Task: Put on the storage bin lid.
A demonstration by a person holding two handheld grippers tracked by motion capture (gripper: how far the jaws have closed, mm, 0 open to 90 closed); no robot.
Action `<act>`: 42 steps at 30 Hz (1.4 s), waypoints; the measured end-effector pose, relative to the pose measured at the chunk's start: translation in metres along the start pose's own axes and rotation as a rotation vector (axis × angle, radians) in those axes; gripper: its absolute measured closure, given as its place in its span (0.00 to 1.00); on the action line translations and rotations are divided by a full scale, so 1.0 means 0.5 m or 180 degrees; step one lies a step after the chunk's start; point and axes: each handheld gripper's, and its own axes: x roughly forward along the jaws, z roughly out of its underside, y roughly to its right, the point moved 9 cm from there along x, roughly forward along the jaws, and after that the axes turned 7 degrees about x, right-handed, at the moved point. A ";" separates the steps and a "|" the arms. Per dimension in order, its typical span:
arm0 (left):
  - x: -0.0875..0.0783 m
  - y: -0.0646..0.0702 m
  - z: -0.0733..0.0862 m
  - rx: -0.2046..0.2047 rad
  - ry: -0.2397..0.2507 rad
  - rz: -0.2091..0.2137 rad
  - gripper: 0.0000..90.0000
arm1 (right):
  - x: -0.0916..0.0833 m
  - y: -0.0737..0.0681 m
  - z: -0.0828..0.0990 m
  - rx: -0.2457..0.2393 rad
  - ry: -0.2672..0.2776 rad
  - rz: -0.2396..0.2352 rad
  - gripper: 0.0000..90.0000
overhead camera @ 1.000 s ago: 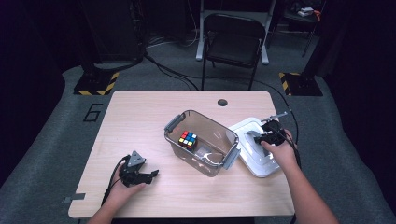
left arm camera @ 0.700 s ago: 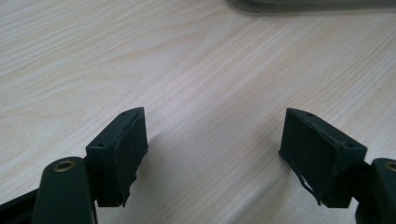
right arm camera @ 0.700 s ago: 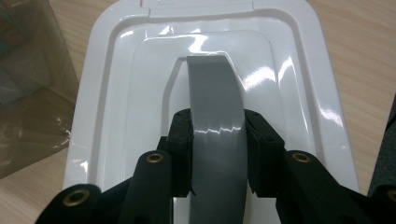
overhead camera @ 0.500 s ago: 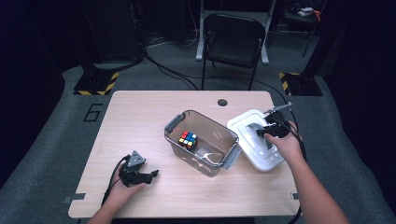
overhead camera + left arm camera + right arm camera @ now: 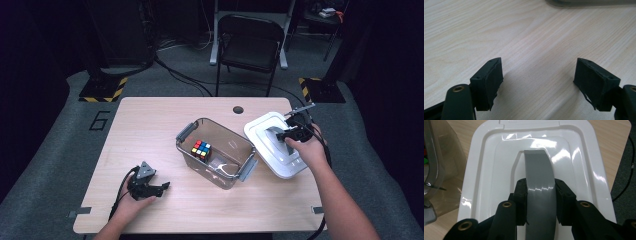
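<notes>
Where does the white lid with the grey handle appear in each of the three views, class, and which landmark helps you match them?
High view: the white lid is at the right, beside the clear box, its grey handle gripped by the right gripper.
Left gripper view: the lid is not in this picture.
Right gripper view: the lid is in the middle, handle between the fingers.
Shared landmark: the wooden table.

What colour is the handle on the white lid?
Grey handle, seen best in the right gripper view.
</notes>
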 end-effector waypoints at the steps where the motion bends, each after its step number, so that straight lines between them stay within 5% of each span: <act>1: 0.000 0.001 0.000 -0.0016 0.0005 0.0002 0.25 | -0.001 0.001 -0.002 -0.0023 0.0012 -0.0012 0.74; 21: 0.000 0.001 0.000 -0.0019 0.0009 0.0004 0.25 | -0.074 -0.009 -0.054 -0.0128 0.0168 0.0042 0.74; 31: 0.000 0.000 0.000 -0.0011 0.0007 0.0001 0.25 | -0.093 -0.084 -0.085 -0.0326 0.0226 -0.0144 0.74; 42: 0.000 0.000 0.000 -0.0012 0.0006 -0.0001 0.25 | -0.065 -0.177 -0.104 -0.0551 0.0182 -0.0327 0.74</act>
